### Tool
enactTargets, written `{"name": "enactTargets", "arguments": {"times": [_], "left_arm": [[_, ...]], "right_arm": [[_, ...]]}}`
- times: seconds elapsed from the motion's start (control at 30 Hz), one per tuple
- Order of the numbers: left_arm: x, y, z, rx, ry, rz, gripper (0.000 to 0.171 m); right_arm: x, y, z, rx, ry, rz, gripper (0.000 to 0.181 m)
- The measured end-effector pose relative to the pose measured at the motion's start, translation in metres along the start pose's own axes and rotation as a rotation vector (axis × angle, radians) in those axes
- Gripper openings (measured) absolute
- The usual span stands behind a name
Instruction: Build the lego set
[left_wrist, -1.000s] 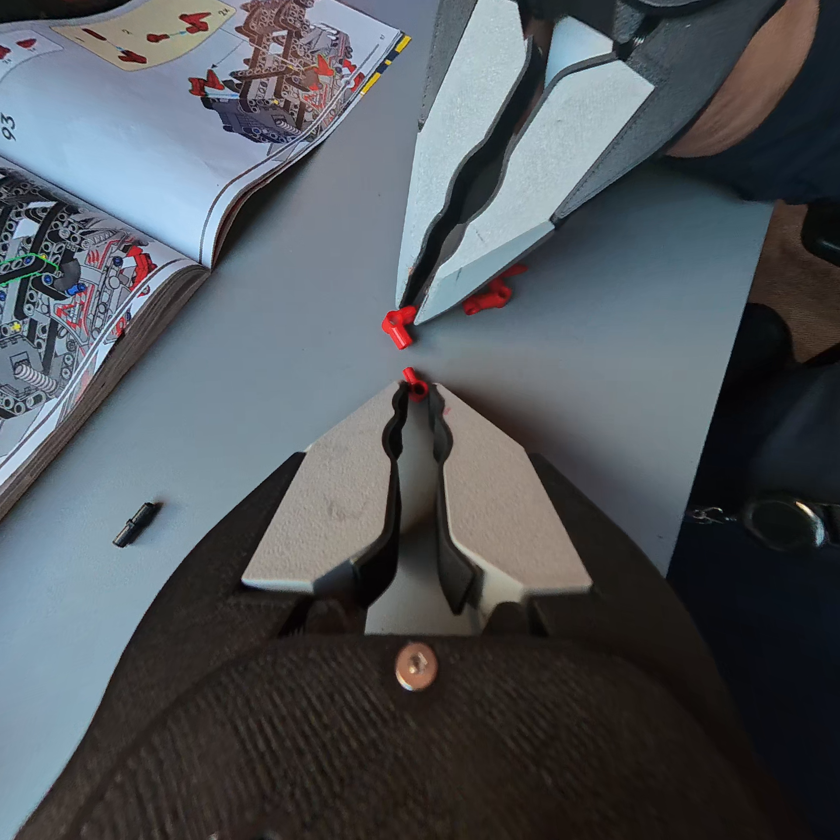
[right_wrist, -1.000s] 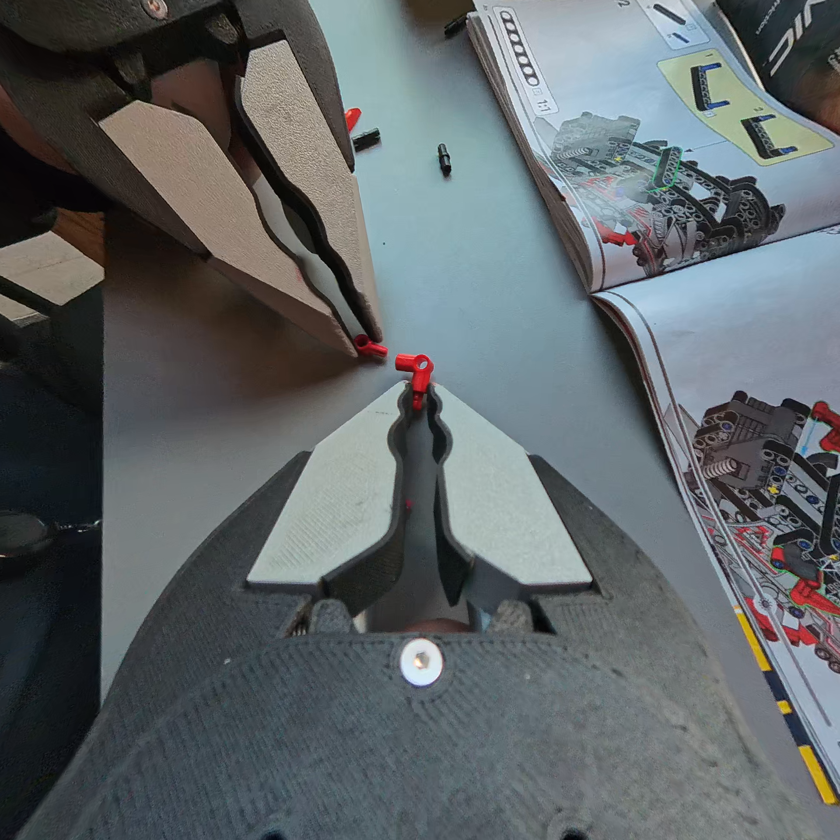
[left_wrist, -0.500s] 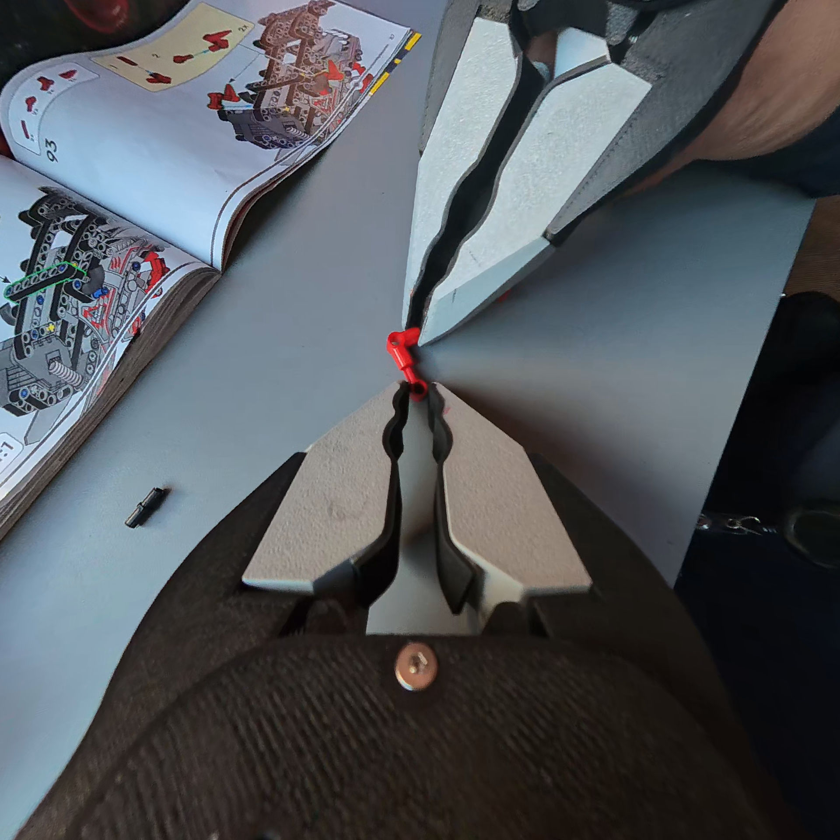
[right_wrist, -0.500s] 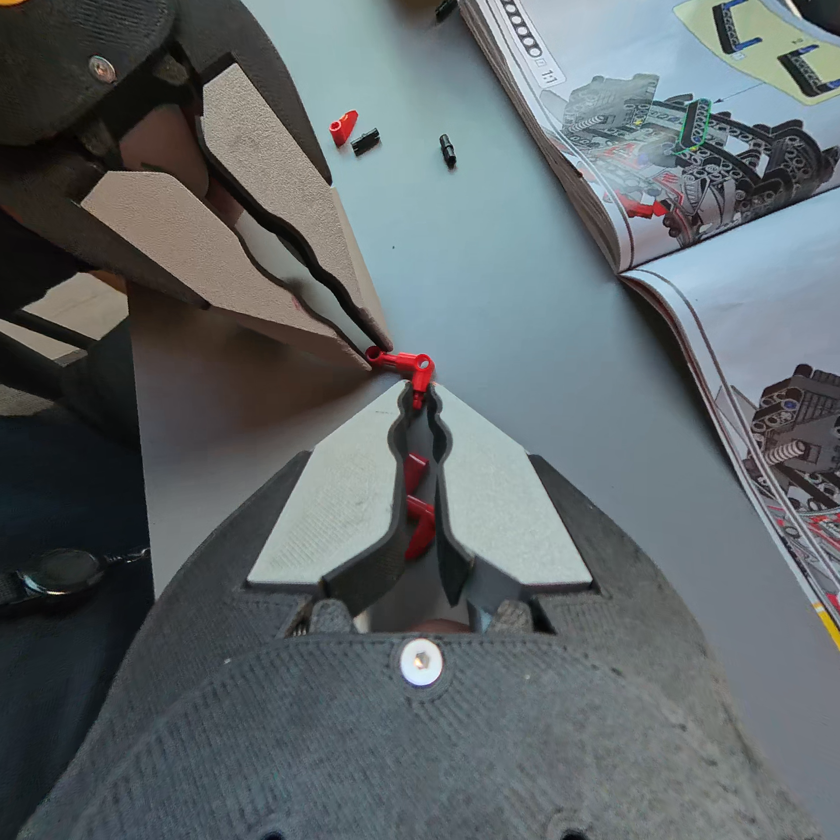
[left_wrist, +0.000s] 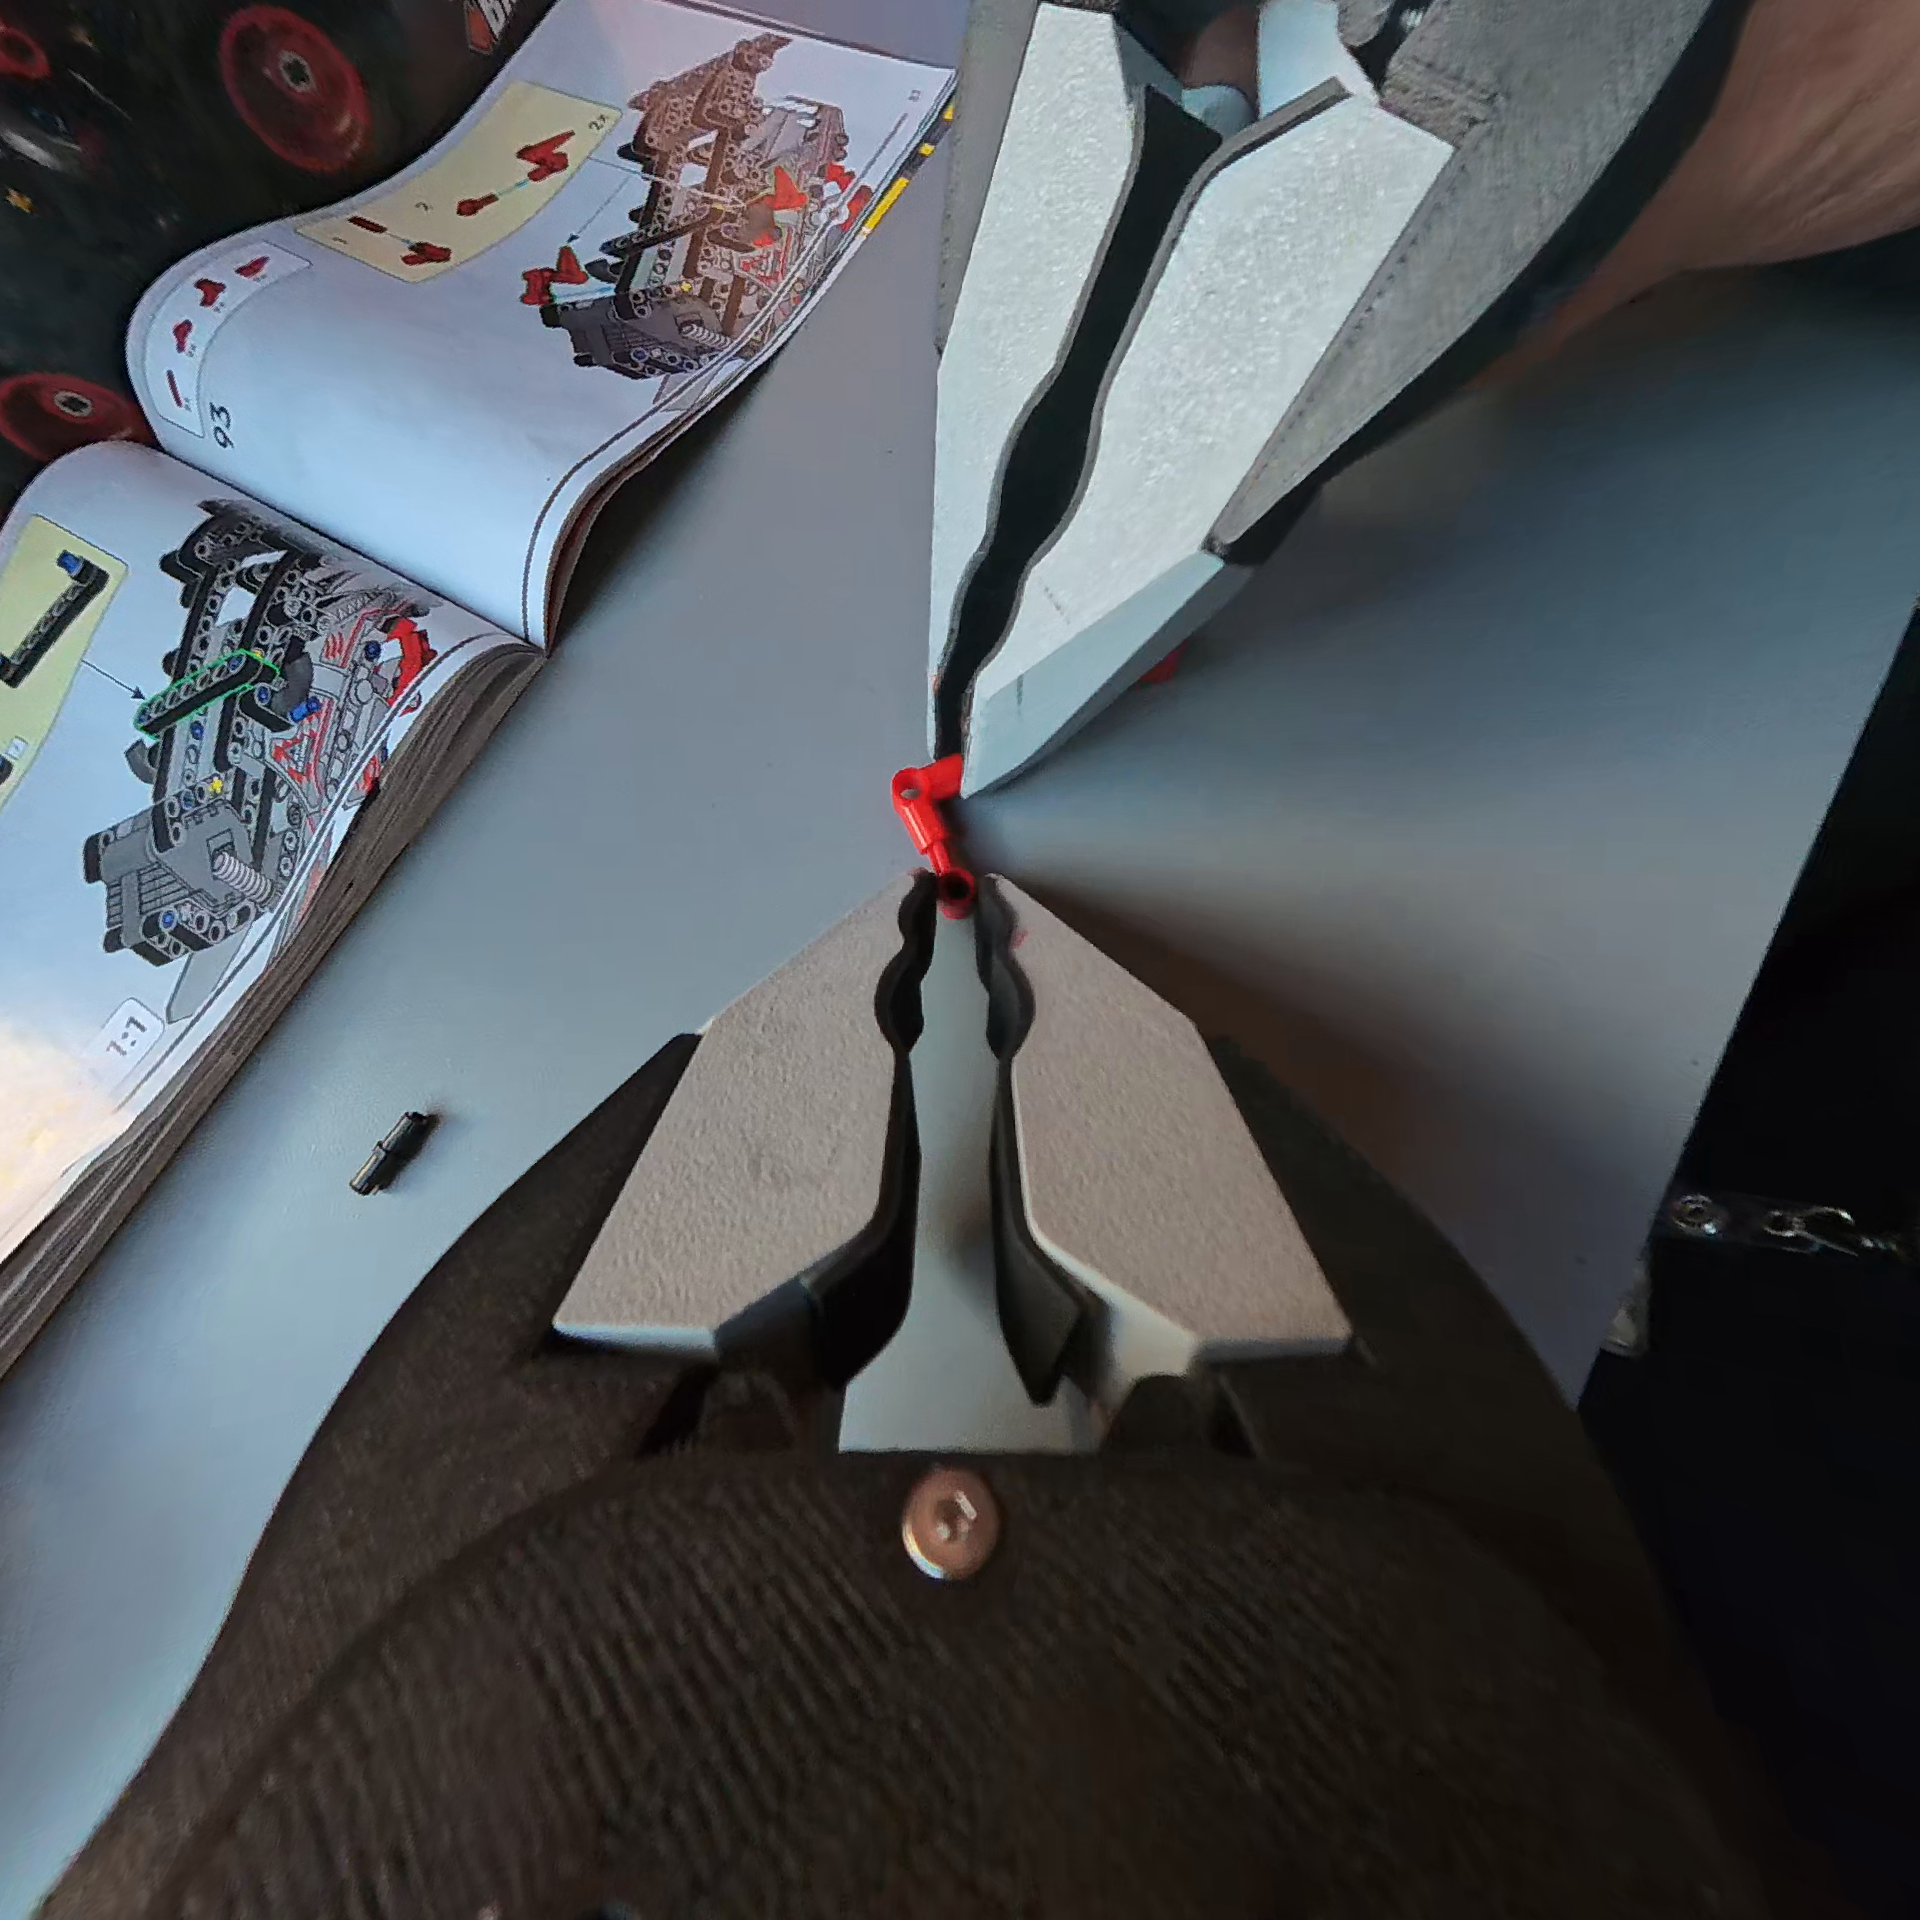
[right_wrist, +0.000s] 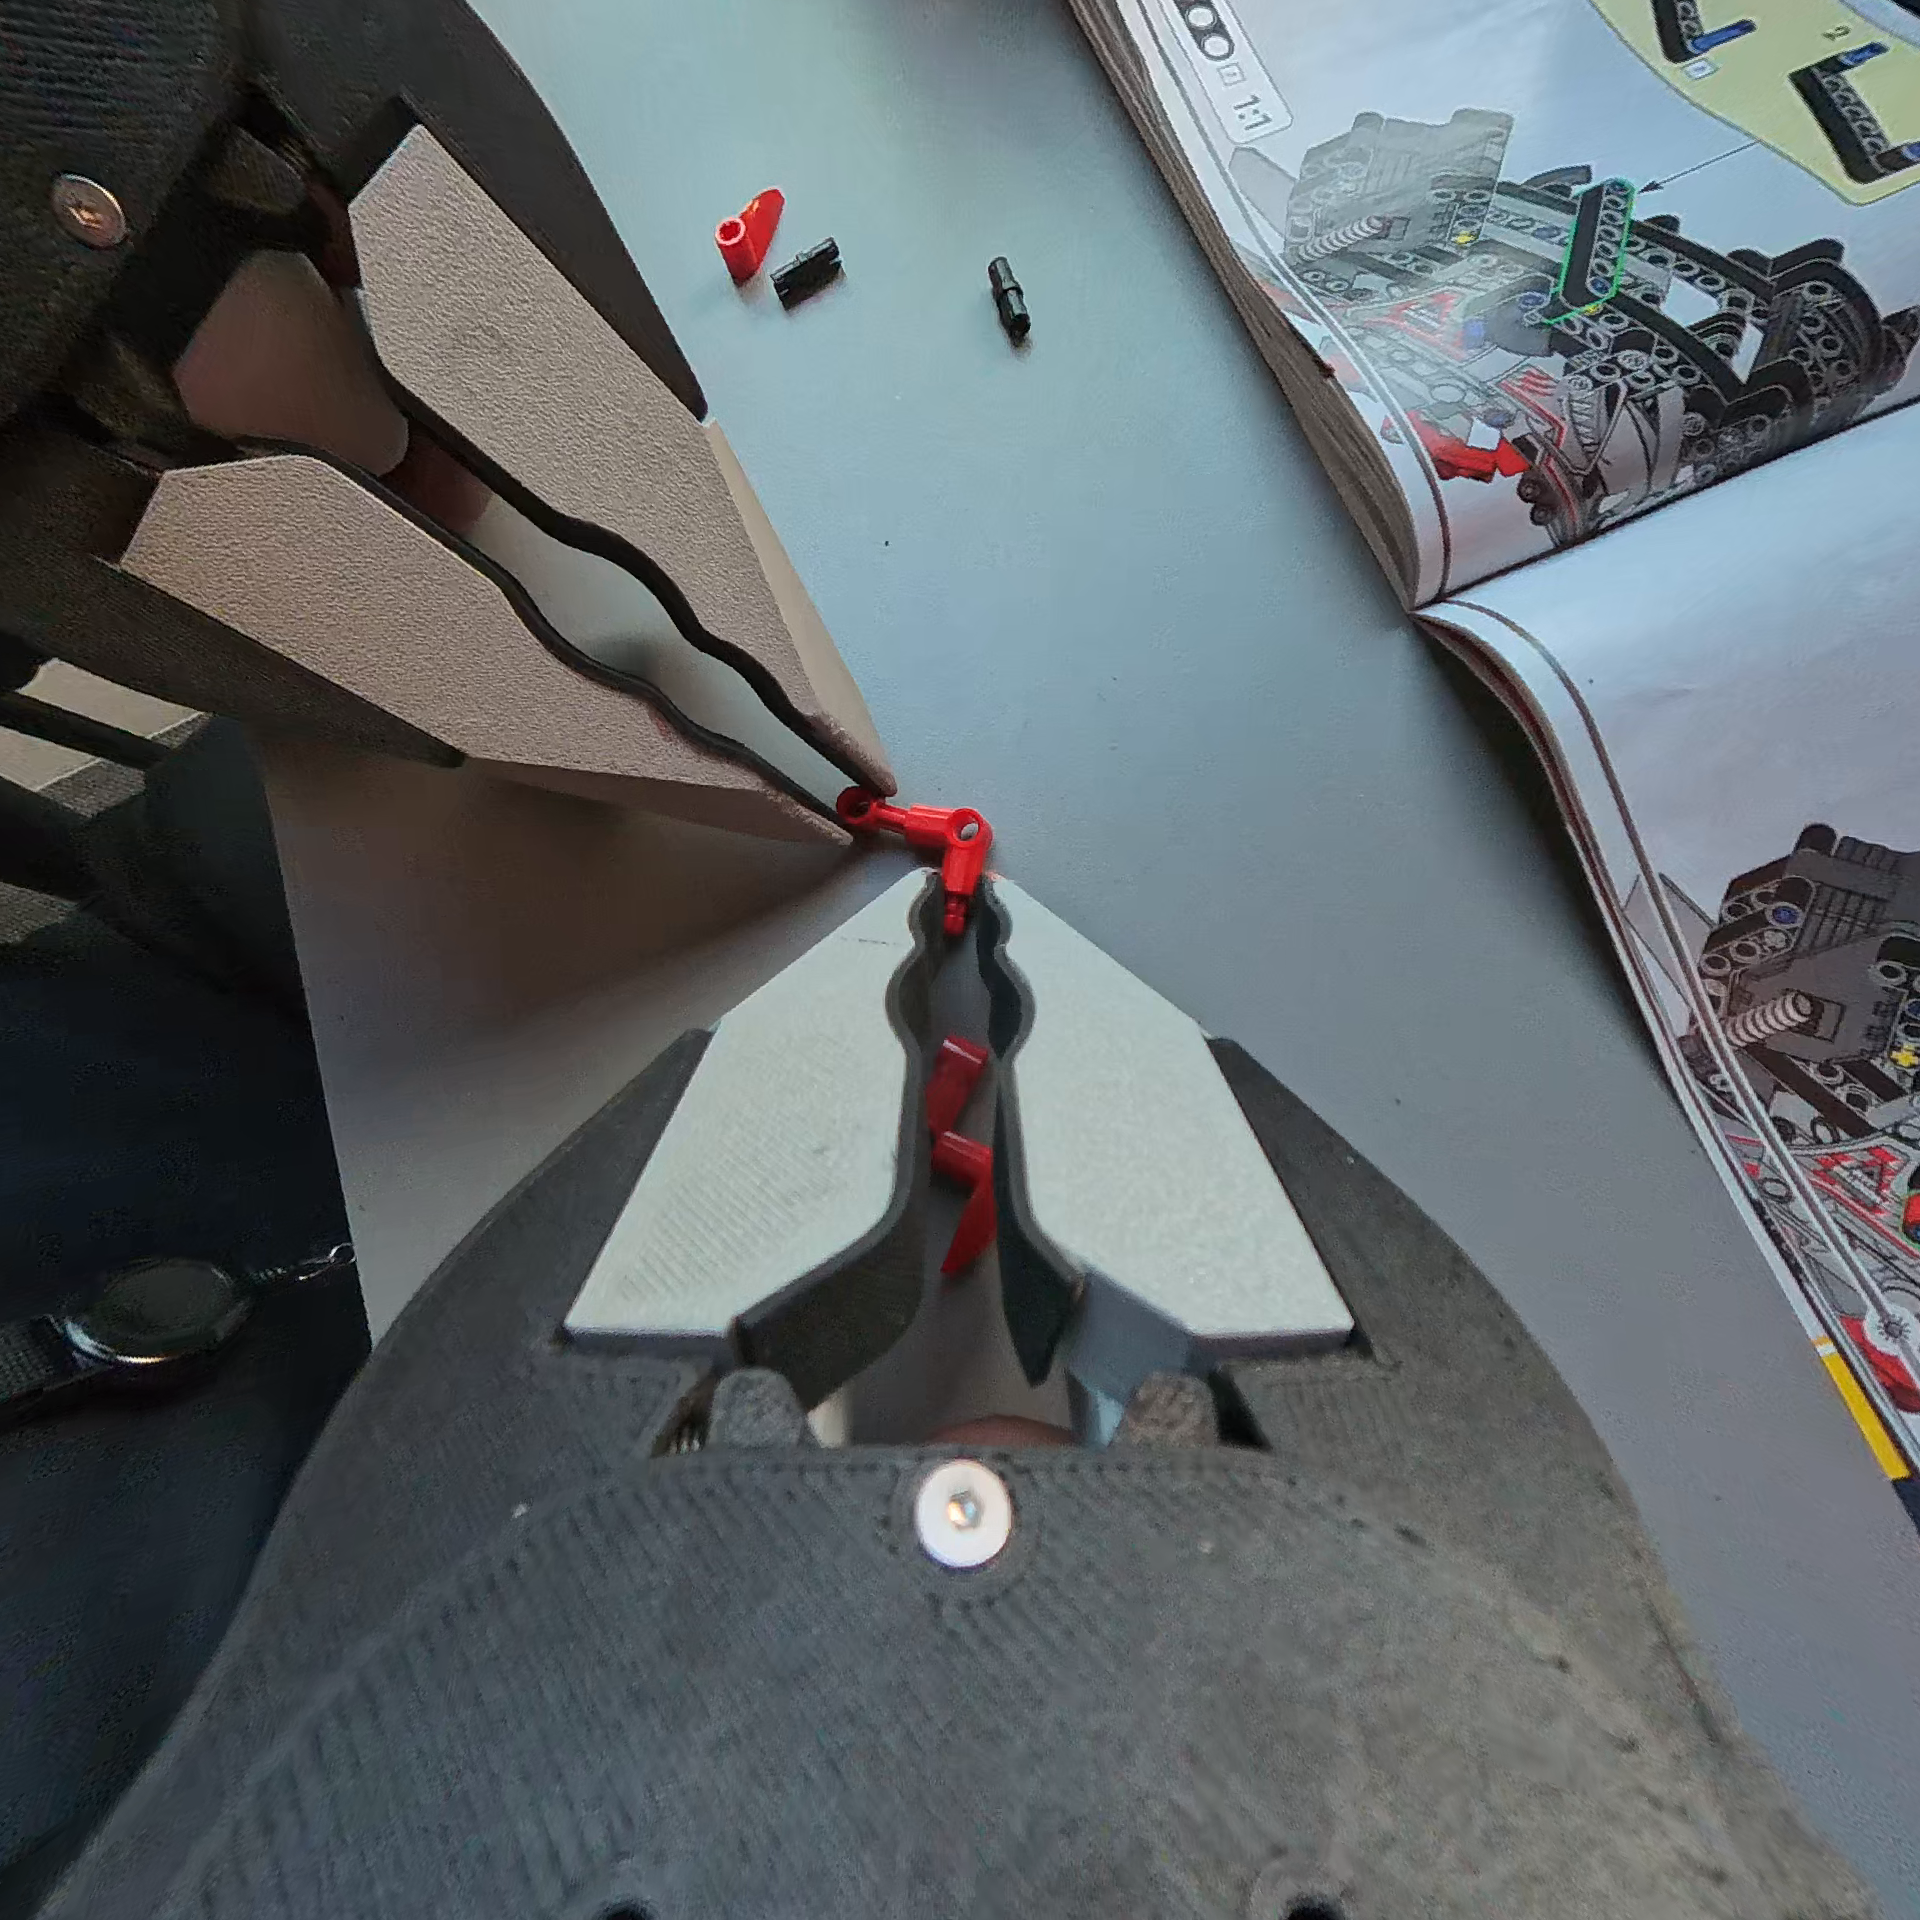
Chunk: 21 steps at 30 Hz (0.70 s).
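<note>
Surface: grey counter (right_wrist: 1091, 582), open instruction booklet (right_wrist: 1714, 727) on it; in left wrist view booklet (left_wrist: 343, 499) lies far left.
Left gripper (left_wrist: 951, 883): tips pinched shut on a small red pin piece (left_wrist: 954, 888); seen in right wrist view (right_wrist: 868, 795) coming in from far left.
Right gripper (right_wrist: 961, 888): tips clamped on a red elbow connector (right_wrist: 956, 836); seen in left wrist view (left_wrist: 951, 764) coming from far side.
Task parts: red elbow connector (left_wrist: 920, 805) and pin piece (right_wrist: 868, 810) meet end to end between the two gripper tips, just above counter (left_wrist: 1403, 831).
Under right gripper: red angled piece (right_wrist: 961, 1143) on counter, seen through the finger gap.
Loose bits: red wedge piece (right_wrist: 750, 231) with black pin (right_wrist: 806, 272) just beside it, second black pin (right_wrist: 1010, 299) near, all far side; black pin (left_wrist: 391, 1151) near left in left wrist view.
</note>
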<state>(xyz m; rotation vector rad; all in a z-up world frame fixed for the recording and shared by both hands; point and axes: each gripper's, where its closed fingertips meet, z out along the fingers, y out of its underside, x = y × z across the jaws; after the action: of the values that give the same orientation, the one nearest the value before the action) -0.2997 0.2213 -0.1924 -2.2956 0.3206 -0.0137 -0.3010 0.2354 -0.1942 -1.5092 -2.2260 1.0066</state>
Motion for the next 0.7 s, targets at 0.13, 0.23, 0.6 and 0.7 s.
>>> {"name": "enactTargets", "arguments": {"times": [0.13, 0.23, 0.6, 0.7], "left_arm": [[-0.0002, 0.0, 0.0001, -0.002, -0.02, 0.006, 0.005], [0.0009, 0.0003, -0.0007, -0.004, -0.04, 0.01, 0.005], [0.0035, 0.0022, -0.003, 0.004, 0.031, 0.024, 0.004], [0.0043, 0.0025, -0.0033, 0.004, 0.033, 0.037, 0.004]], "right_arm": [[-0.0019, 0.0009, -0.0003, -0.035, -0.007, -0.005, 0.002], [-0.0052, 0.0024, -0.0012, -0.071, -0.056, 0.018, 0.002], [-0.0081, 0.0016, 0.0003, -0.097, -0.173, -0.217, 0.002], [-0.0092, 0.002, 0.0002, -0.101, -0.198, -0.299, 0.003]]}}
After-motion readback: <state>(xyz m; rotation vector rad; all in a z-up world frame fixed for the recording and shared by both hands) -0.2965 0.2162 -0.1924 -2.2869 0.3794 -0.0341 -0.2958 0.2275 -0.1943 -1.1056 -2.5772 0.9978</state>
